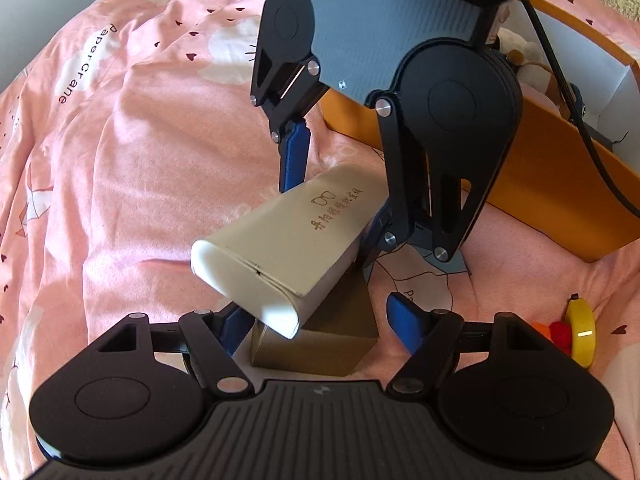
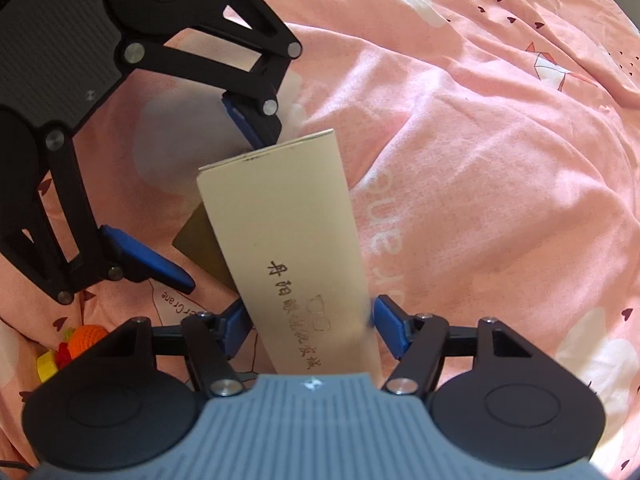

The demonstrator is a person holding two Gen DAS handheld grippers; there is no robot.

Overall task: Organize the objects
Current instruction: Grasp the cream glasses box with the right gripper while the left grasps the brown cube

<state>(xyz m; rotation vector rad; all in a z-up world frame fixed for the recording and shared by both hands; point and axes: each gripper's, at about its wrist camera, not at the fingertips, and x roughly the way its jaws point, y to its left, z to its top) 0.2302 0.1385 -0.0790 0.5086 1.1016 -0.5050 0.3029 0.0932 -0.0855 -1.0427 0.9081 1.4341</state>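
A cream glasses case with gold lettering is held in the air above the pink bedsheet. My right gripper is shut on the glasses case near its lettered end; it also shows in the left wrist view. My left gripper is open, its blue fingers on either side of a small gold box that lies on the sheet under the case. In the right wrist view the left gripper stands open at the case's far end, over the gold box.
An open orange box with white inner walls and a soft toy inside stands at the right. A yellow piece and red-orange crochet items lie near the right finger, also seen in the right wrist view. Wrinkled pink sheet spreads to the left.
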